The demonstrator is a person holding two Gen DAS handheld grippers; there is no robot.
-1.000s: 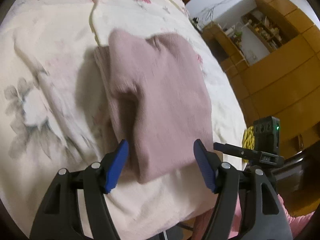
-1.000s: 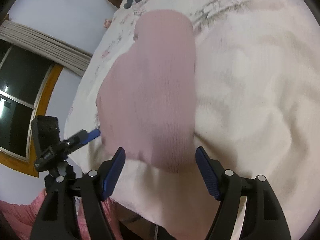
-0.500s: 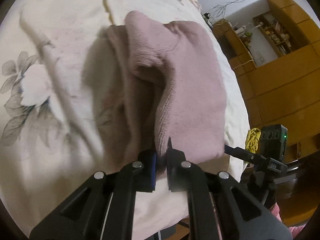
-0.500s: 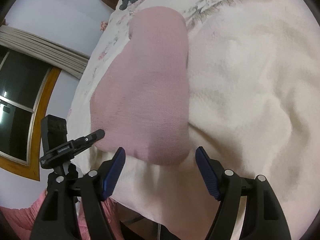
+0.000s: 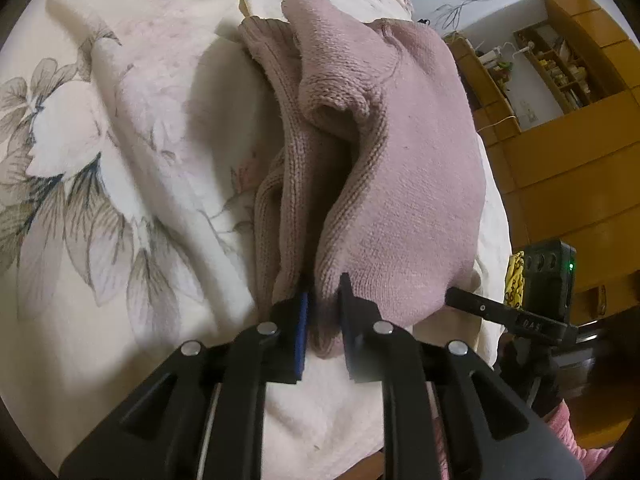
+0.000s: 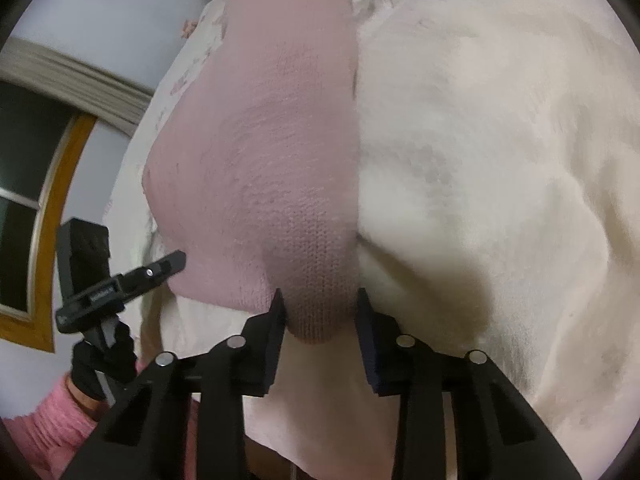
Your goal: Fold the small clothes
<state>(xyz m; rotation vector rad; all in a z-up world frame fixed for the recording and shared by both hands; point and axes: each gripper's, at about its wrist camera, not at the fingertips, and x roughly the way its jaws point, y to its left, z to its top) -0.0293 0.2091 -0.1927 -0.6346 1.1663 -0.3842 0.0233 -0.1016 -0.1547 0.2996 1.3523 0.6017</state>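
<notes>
A folded pink knit sweater point(image 5: 400, 160) lies on a cream floral bed cover point(image 5: 100, 140), near the bed's front edge. My left gripper point(image 5: 322, 308) is shut on the sweater's near left edge, and the layers bunch upward from the pinch. In the right wrist view the same sweater point(image 6: 272, 140) stretches away from me. There my right gripper point(image 6: 320, 312) has its blue pads pressed against a thick near corner of the sweater. Each view shows the other gripper point(image 5: 520, 312) point(image 6: 120, 280) beside the garment.
The bed cover point(image 6: 480, 140) spreads wide to the right of the sweater. Wooden cabinets and shelves point(image 5: 560, 160) stand beyond the bed's right side. A window with a wooden frame point(image 6: 24, 200) is at the left. A pink sleeve point(image 6: 48, 420) shows low down.
Both grippers started open around the sweater's near edge. The left shut on it first and bunched the cloth up. The right has now narrowed onto the near corner.
</notes>
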